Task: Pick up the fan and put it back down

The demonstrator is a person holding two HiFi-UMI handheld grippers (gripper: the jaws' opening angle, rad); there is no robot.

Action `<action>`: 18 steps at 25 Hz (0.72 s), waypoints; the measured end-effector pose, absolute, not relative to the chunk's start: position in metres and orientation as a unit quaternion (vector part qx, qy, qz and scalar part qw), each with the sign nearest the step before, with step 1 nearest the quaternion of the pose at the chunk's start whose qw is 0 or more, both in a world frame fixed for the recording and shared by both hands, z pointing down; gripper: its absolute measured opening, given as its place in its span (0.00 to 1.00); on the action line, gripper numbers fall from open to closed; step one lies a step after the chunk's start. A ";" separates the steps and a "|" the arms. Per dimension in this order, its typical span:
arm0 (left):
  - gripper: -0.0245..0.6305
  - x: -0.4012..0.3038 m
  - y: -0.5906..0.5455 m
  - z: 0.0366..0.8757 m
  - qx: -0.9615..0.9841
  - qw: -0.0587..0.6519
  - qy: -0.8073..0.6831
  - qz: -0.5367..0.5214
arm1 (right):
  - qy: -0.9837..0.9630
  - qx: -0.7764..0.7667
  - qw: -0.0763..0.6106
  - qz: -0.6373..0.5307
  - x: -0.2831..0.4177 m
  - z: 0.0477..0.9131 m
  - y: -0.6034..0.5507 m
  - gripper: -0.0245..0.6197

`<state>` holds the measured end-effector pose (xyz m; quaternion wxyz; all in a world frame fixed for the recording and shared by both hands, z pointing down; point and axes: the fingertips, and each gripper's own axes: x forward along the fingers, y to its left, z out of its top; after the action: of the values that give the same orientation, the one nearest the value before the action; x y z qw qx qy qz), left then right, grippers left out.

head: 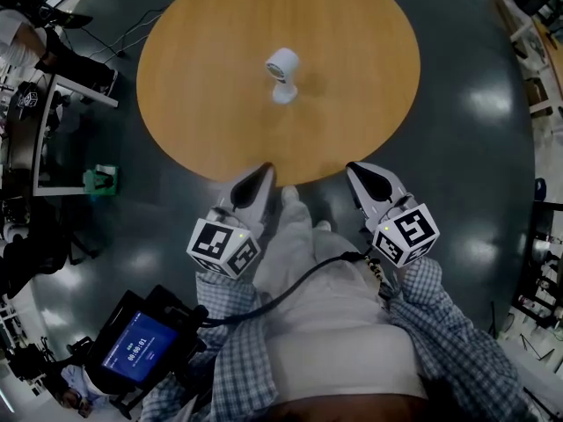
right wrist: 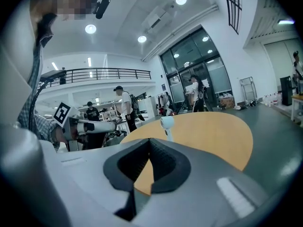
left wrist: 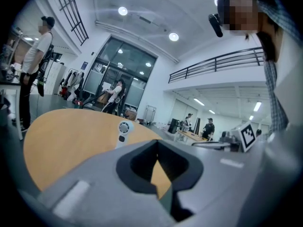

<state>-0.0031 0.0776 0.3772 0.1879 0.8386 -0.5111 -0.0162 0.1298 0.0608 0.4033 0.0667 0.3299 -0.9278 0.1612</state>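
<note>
a small white plastic fan (head: 283,75), round head on a short stem, stands upright near the middle of a smooth round wooden table (head: 202,104). the left gripper (head: 262,176) and right gripper (head: 359,172) (grey shells, black textured pads) hang just off the table's near edge, well apart from the fan, each with its jaws closed together and holding nothing. only tabletop lies between them and the fan. a small green object (head: 101,179) sits on the glossy dark floor to the left.
</note>
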 end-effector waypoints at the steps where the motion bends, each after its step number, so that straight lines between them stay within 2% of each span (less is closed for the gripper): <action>1: 0.04 -0.005 0.071 0.378 0.840 0.185 -0.510 -0.013 | -0.928 0.328 0.069 0.159 0.127 0.404 0.055 0.04; 6: 0.04 -0.020 0.036 0.390 0.847 0.183 -0.499 0.006 | -0.928 0.329 0.078 0.156 0.100 0.408 0.015 0.04; 10: 0.04 -0.056 -0.008 0.414 0.854 0.194 -0.482 0.016 | -0.924 0.336 0.104 0.151 0.049 0.435 -0.040 0.04; 13: 0.04 -0.044 -0.015 0.415 0.863 0.194 -0.467 0.027 | -0.923 0.337 0.133 0.131 0.050 0.443 -0.055 0.05; 18: 0.04 -0.028 -0.027 0.415 0.873 0.194 -0.445 0.040 | -0.926 0.312 0.183 0.104 0.043 0.468 -0.078 0.23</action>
<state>-0.0282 -0.0274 0.4153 0.1941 0.8733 -0.4451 0.0404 0.0430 -0.0784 0.4684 0.1832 0.3121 -0.9264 0.1041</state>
